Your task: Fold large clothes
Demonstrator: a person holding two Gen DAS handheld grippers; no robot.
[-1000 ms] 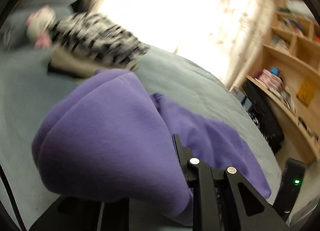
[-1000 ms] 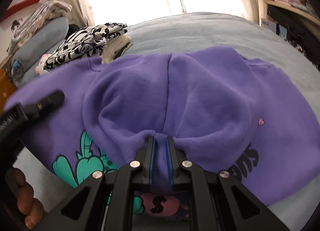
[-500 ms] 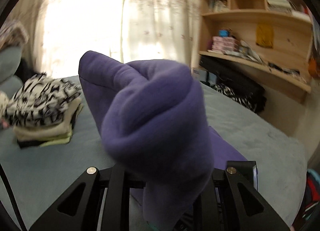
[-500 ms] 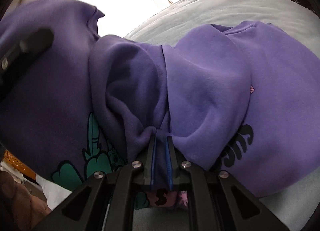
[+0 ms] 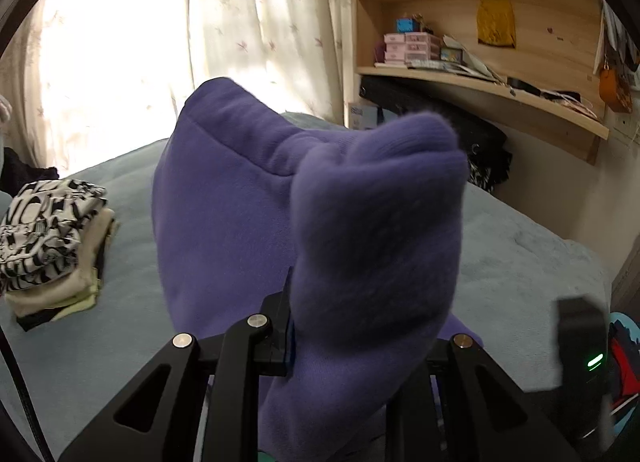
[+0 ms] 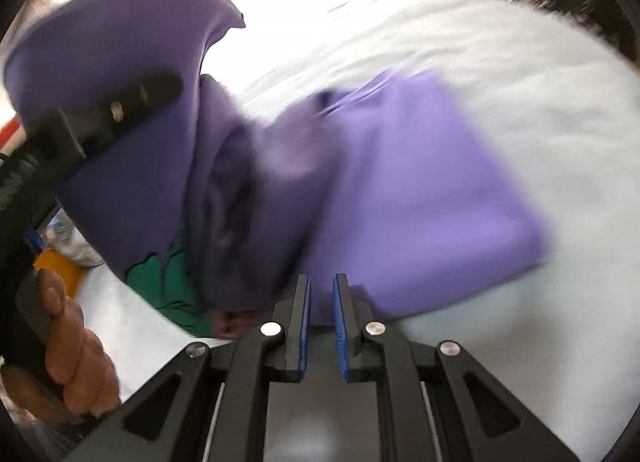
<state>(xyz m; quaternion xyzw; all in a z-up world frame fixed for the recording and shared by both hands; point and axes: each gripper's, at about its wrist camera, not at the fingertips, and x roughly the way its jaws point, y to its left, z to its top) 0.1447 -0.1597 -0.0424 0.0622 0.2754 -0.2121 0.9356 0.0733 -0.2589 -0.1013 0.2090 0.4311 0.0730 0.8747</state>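
A large purple sweatshirt with a green print is lifted off the grey bed. My left gripper is shut on a thick bunch of it, which hides the right finger. In the right wrist view that left gripper holds the cloth high at the upper left, with a person's hand below it. My right gripper stands nearly closed on the sweatshirt's near edge, with purple cloth between its blue pads. The picture is blurred. Part of the sweatshirt lies flat on the bed.
A stack of folded clothes, with a black-and-white one on top, sits on the bed's left side. Wooden shelves with books and boxes stand at the right, a black bag beneath them. A bright curtain hangs behind the bed.
My left gripper has risen and rolled level, carrying its bunch of sweatshirt up off the bed. The right gripper has swung sideways, and one part of the sweatshirt now lies flat.
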